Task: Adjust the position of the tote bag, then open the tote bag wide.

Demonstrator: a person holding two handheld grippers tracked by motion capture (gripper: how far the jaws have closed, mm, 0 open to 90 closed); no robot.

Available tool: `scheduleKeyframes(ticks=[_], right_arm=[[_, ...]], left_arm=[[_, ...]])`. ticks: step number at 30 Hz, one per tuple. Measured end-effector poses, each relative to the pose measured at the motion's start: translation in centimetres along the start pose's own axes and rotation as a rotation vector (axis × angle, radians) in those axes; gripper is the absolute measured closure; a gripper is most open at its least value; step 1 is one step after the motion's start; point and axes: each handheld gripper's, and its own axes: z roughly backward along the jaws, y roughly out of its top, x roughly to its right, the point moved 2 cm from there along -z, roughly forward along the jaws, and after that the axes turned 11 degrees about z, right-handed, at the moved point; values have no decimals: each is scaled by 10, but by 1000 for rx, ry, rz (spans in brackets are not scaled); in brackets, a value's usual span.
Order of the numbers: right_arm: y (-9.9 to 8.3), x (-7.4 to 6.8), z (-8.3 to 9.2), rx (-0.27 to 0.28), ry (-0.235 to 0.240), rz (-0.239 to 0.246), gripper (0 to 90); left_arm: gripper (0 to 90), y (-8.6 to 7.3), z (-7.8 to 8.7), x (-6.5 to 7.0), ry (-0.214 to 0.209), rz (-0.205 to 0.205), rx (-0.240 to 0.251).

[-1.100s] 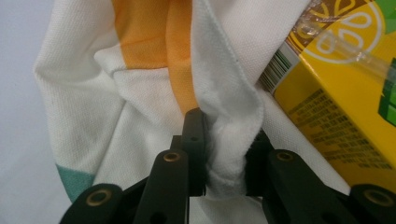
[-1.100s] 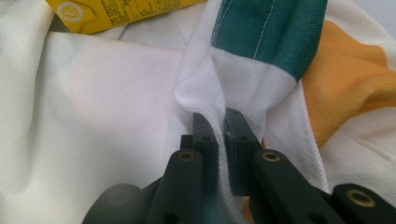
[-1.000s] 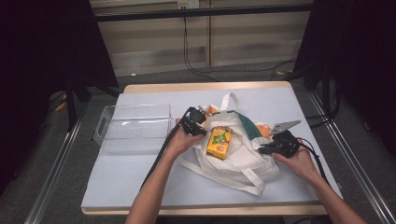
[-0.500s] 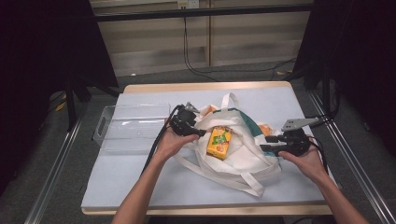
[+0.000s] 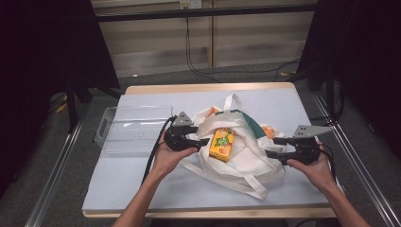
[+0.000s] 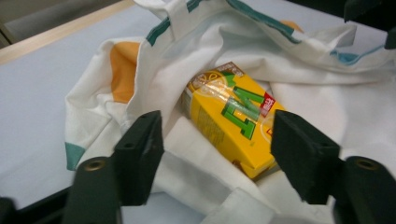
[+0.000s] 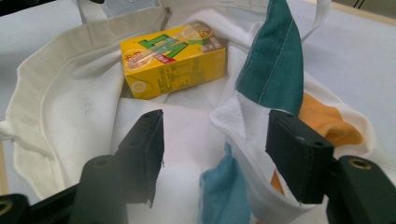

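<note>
Both tools' jaws have just been opening beside the tote bag [image 5: 246, 156] (carton [image 5: 222, 144] inside).

This looks like a lab or test room set up for recording, not a home. The table [image 5: 142, 189] is the landmark: a plain wooden top covered with a pale blue-grey mat, standing alone on a grey floor. Behind the table, black cables [image 5: 189, 52] hang down a bare panelled wall [image 5: 156, 47] and trail along the floor. On either side of the table hang dark curtains [image 5: 42, 71], and metal rails [image 5: 56, 175] run along the floor past its left and right edges. Above the far side of the table a black bar [image 5: 203, 12] crosses the wall.
</note>
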Motion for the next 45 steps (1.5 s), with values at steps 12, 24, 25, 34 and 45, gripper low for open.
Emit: scheduleKeyframes(ticks=[12, 24, 25, 34, 45], right_arm=[[-8, -22, 20, 89, -75, -12, 247], [-28, -43, 42, 145, -124, -52, 188], [-29, -42, 41, 149, -112, -57, 187], [-31, -42, 35, 129, -85, -41, 184], [-30, -43, 30, 131, -77, -34, 169]], left_arm=[[312, -15, -19, 20, -67, 7, 27], [277, -22, -30, 27, -52, 0, 12], [264, -22, -31, 28, -58, 5, 22], [193, -28, -44, 35, -37, 1, 22], [131, -33, -60, 38, -8, 6, -7]])
